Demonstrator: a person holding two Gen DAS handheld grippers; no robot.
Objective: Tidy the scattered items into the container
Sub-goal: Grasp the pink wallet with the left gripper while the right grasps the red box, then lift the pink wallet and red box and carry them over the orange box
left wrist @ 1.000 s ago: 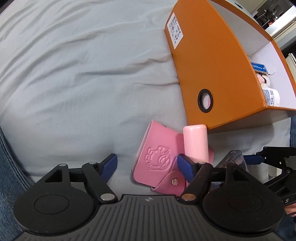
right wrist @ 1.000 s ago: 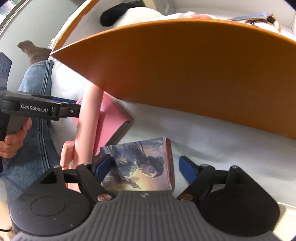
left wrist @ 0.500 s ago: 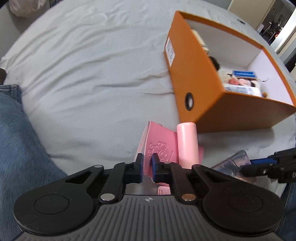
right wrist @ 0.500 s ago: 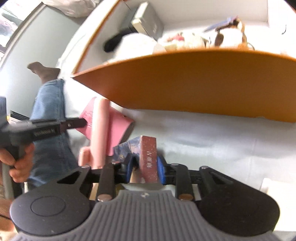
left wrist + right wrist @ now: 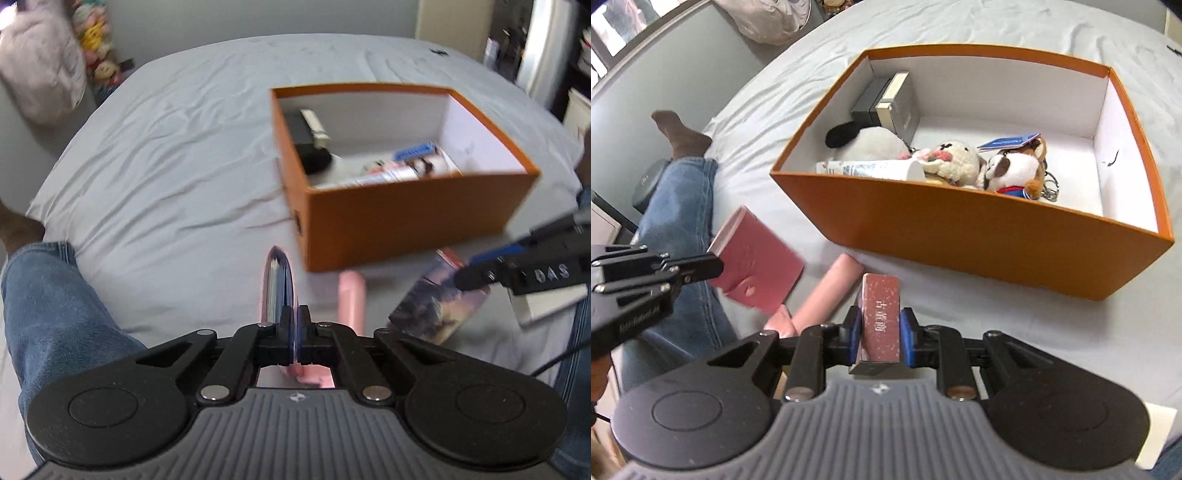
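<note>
Far left, a denim-clad leg along the bed's edge, bounding the open grey sheet. Next, left gripper pinched fully closed on a pink wallet, lifted clear of the sheet and seen edge-on between the pads. Just right of it, a pink cylinder lying flat on the sheet, near but apart from the orange box. Centre, right gripper with jaws closing on a small red-edged card box, pads pressed to both its faces, raised off the sheet just short of the orange box's near wall. Beyond, the box open-topped, plush toys and a tube crowding its left and middle floor, bare white floor toward its right wall. Farther right, wide wrinkled sheet.
</note>
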